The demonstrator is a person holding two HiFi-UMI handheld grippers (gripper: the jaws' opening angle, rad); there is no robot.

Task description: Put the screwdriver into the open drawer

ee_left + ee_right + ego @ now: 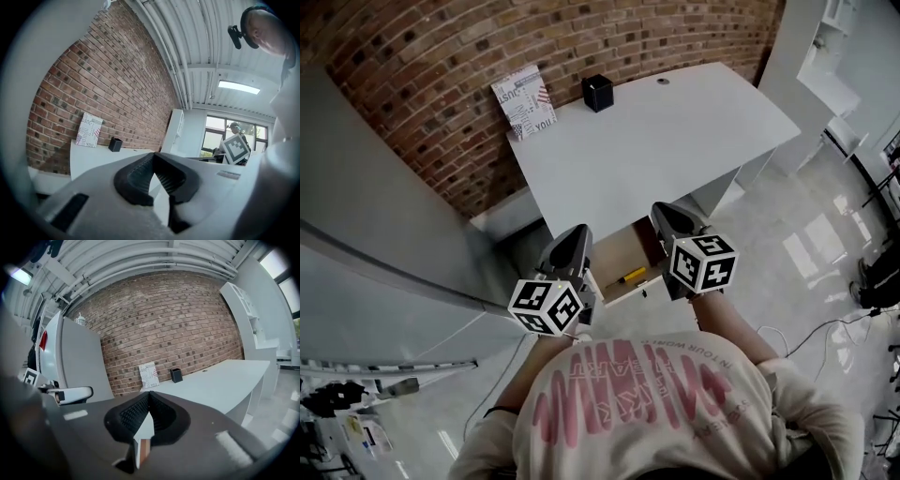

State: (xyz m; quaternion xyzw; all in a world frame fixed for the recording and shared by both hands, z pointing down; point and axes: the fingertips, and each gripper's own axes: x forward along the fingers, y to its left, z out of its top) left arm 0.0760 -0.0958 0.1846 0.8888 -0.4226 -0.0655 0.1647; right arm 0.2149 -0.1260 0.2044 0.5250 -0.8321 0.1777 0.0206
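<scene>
We hold the left hand-held gripper (pixel 153 157) and right hand-held gripper (pixel 148 395) pinched shut on nothing, roughly level, flanking the open drawer (pixel 614 251) under the bench's (pixel 656 141) near edge, where the yellow screwdriver (pixel 632 276) lies along the drawer's front, tip end unclear.

Brick wall (pixel 422 84) behind white desk (pixel 675 141)

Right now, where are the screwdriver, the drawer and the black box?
screwdriver (pixel 631 276), head view, on its yellow handle.
drawer (pixel 614 251), head view, on its bare wooden bottom.
black box (pixel 597 93), head view, on its front face.
</scene>
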